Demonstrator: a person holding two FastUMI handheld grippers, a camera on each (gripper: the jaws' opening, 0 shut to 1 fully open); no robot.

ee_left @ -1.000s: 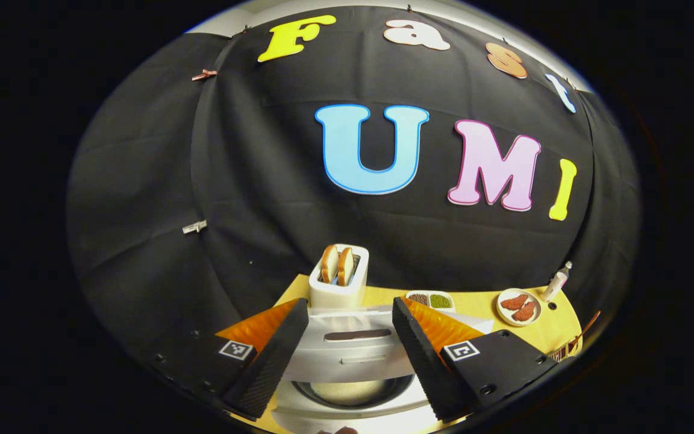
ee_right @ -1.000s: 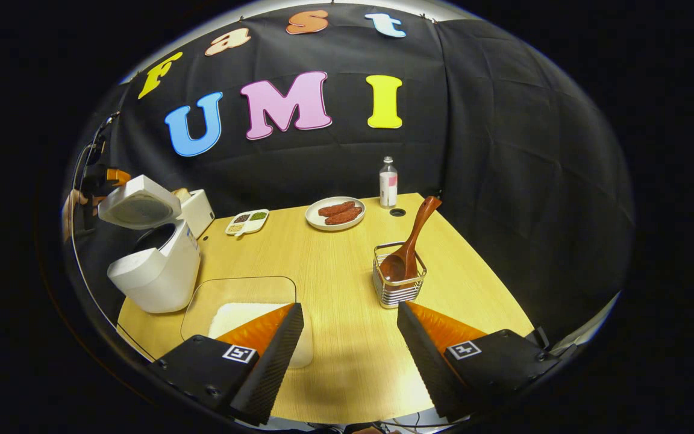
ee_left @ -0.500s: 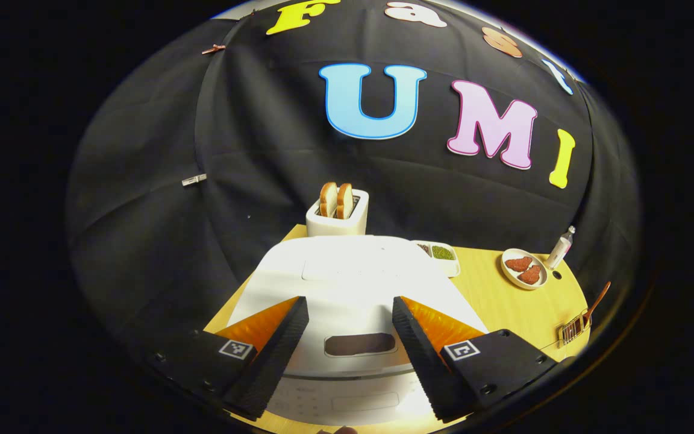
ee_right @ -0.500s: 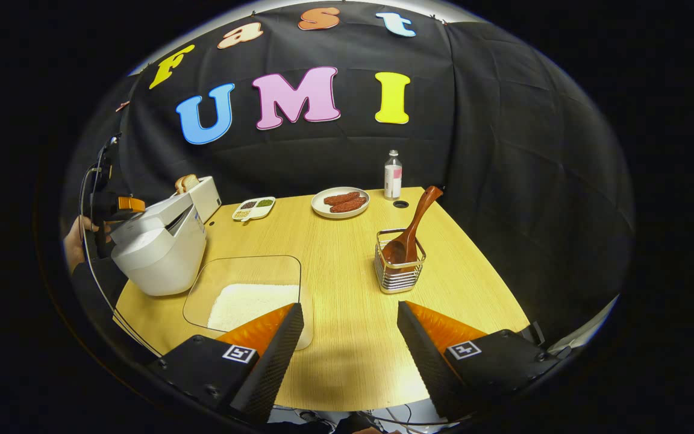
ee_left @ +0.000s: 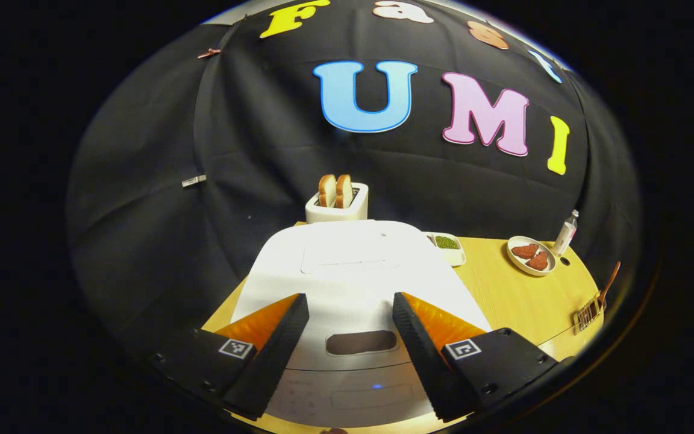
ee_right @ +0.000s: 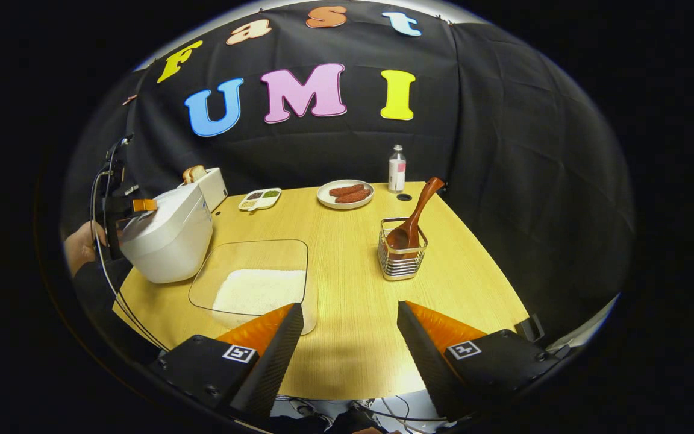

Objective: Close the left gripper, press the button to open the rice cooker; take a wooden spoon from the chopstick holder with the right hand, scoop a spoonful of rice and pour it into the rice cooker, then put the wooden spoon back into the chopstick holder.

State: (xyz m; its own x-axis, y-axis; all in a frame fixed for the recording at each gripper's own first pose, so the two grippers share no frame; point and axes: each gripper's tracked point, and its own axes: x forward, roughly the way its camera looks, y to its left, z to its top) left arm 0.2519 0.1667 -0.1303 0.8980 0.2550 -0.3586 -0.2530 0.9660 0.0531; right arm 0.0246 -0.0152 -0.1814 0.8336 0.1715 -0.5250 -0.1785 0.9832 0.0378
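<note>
My desk (ee_right: 347, 337) is a pale wooden top, and the biggest thing on it is the white rice cooker (ee_right: 169, 232), standing at the left edge with its lid down. In the left gripper view the rice cooker (ee_left: 353, 283) lies straight ahead of my left claw (ee_left: 350, 334), whose fingers are spread wide with nothing between them; the dark button slot (ee_left: 361, 342) on the front of the lid sits in the gap between the fingers, and a small blue light glows on the panel below it.

Just beside the cooker, toward the near edge, lies the clear glass tray (ee_right: 250, 274) with a flat bed of white rice (ee_right: 259, 291) in it. My right claw (ee_right: 350, 346) hangs over the near edge of the desk, fingers apart and empty, its left finger overlapping the tray's near corner in the view.

Behind the cooker, at the far left corner, stands a white toaster (ee_left: 337, 208) with two slices of bread sticking up. Toward the right edge, well apart from the cooker, is the wire chopstick holder (ee_right: 402, 253), and the wooden spoon (ee_right: 414, 217) stands in it bowl down, handle leaning up and to the right.

Along the far edge are a white plate (ee_right: 345, 194) of reddish-brown food, a small divided dish (ee_right: 259, 199) and a small bottle (ee_right: 396, 169). A hand (ee_right: 79, 253) shows at the left, behind the cooker.
</note>
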